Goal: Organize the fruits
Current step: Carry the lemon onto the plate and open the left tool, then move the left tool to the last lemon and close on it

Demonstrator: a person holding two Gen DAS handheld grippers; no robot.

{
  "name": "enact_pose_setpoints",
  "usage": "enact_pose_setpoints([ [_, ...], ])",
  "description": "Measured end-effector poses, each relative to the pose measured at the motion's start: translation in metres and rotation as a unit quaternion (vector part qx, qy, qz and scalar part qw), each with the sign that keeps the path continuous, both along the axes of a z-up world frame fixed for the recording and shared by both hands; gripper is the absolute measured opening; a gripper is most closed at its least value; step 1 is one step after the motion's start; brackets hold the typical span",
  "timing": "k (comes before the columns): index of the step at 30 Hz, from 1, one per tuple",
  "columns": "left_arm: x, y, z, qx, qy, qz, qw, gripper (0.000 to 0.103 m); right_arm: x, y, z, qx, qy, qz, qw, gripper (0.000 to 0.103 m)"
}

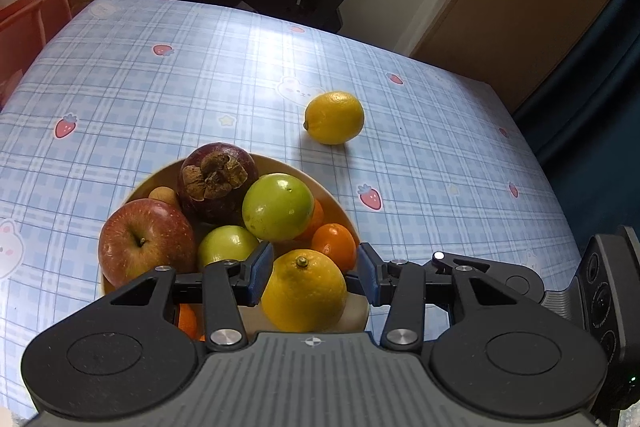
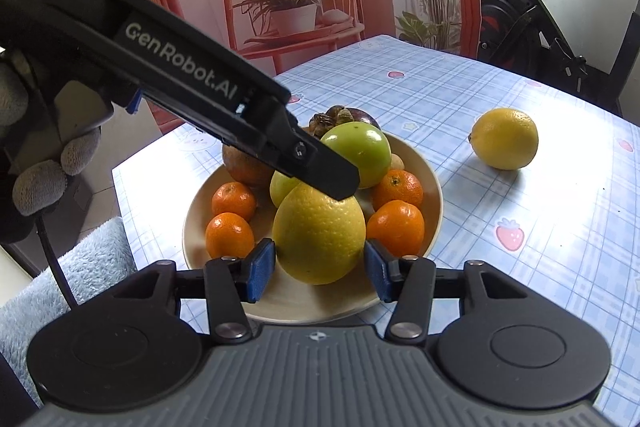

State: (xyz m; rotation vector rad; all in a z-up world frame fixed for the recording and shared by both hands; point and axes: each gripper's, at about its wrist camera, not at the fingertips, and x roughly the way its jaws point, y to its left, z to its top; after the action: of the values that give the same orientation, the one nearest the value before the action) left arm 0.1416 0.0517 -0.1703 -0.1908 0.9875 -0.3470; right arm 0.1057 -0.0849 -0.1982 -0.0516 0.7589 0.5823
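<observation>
In the left wrist view, the red apple (image 1: pixel 146 241) lies in the bowl (image 1: pixel 343 211) left of the left gripper's (image 1: pixel 313 275) fingers. Past the left finger (image 1: pixel 261 274) sit a small green fruit (image 1: pixel 226 247), the dark mangosteen (image 1: pixel 218 183) and a larger green fruit (image 1: pixel 278 207). Between the two blue-padded fingers sits a big yellow citrus (image 1: pixel 304 291), stem end up; the left pad lies against its skin, the right pad is very close, and I cannot tell whether they press on it. Right of and beyond the right finger, a lemon (image 1: pixel 334 117) lies alone on the checked table (image 1: pixel 460 155), well apart from the bowl.

In the right wrist view, a gloved hand (image 2: pixel 38 163) holds the left gripper at far left, and one of its fingers reaches down onto the top of the yellow citrus (image 2: pixel 319 235). Tangerines (image 2: pixel 230 235) lie in the bowl left of the right gripper's (image 2: pixel 320 269) fingers. The citrus sits between these fingers too; they stand apart, each pad just beside the fruit with a slight gap showing. More tangerines (image 2: pixel 396 227) lie past the right finger (image 2: pixel 378 269), and the lemon (image 2: pixel 504 139) rests on the table far right.
</observation>
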Motion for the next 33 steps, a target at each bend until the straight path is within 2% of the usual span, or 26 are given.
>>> enact_pose_setpoints([
  [10, 0.008, 0.0, 0.019, 0.002, -0.035, 0.017, 0.9992, 0.048, -0.001, -0.027, 0.019, 0.009, -0.023, -0.036, 0.999, 0.052],
  [22, 0.04, -0.017, 0.045, 0.0, -0.09, 0.03, 0.9955, 0.048, 0.037, -0.075, 0.057, -0.004, -0.111, -0.121, 0.987, 0.052],
  [26, 0.06, -0.026, 0.044, 0.007, -0.094, 0.036, 0.9948, 0.048, 0.055, -0.083, 0.052, -0.021, -0.12, -0.127, 0.984, 0.052],
  [33, 0.092, -0.034, 0.023, 0.014, -0.071, 0.037, 0.9967, 0.048, 0.084, -0.086, 0.028, -0.035, -0.101, -0.109, 0.988, 0.052],
])
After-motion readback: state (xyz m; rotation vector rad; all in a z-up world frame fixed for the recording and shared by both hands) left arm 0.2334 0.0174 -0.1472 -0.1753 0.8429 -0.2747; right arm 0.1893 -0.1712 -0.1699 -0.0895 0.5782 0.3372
